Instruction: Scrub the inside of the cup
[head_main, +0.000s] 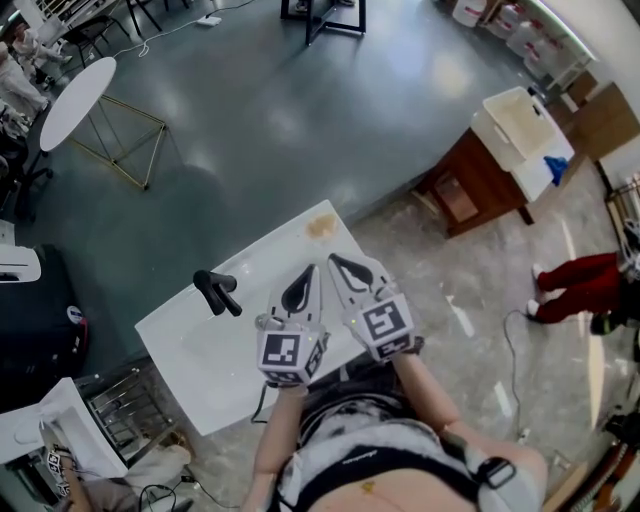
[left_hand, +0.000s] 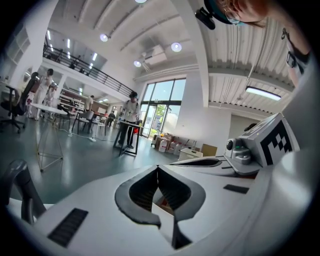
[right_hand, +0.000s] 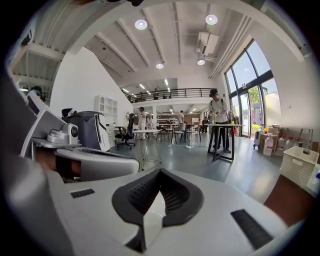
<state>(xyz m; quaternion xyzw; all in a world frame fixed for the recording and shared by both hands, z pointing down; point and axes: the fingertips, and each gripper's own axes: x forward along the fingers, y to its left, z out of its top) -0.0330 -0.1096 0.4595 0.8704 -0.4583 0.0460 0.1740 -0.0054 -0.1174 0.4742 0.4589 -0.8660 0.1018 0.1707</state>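
Looking down from the head view, both grippers hang side by side over the near half of a white table (head_main: 190, 350), just beside each other and pointing toward its far corner. The left gripper (head_main: 305, 283) has its 2 jaws pressed tip to tip with nothing between them, and the left gripper view shows the same thing: the ribbed pads meet at the front and only a bit of tabletop shows through the gap behind them. Same story for the right gripper (head_main: 345, 268): jaws fully together, empty, just white table visible through the opening.

On the table, to the left of the left gripper, sits a black bent handle-like thing (head_main: 216, 290). I honestly can't make out what it is. At the far corner of the table is a brownish smudge (head_main: 320, 226).

As for the cup, I can't tell where it is, since none of the 3 views shows it.

Around the room: a round white side table (head_main: 75, 100) on thin gold legs stands well apart at upper left. A wooden cabinet (head_main: 475, 180) with a white bin (head_main: 520, 125) on top is at upper right. Someone in red trousers (head_main: 575, 280) is at the right edge. The right gripper view also catches a person (right_hand: 218, 117) standing at a tall black desk (right_hand: 222, 142) by the windows.
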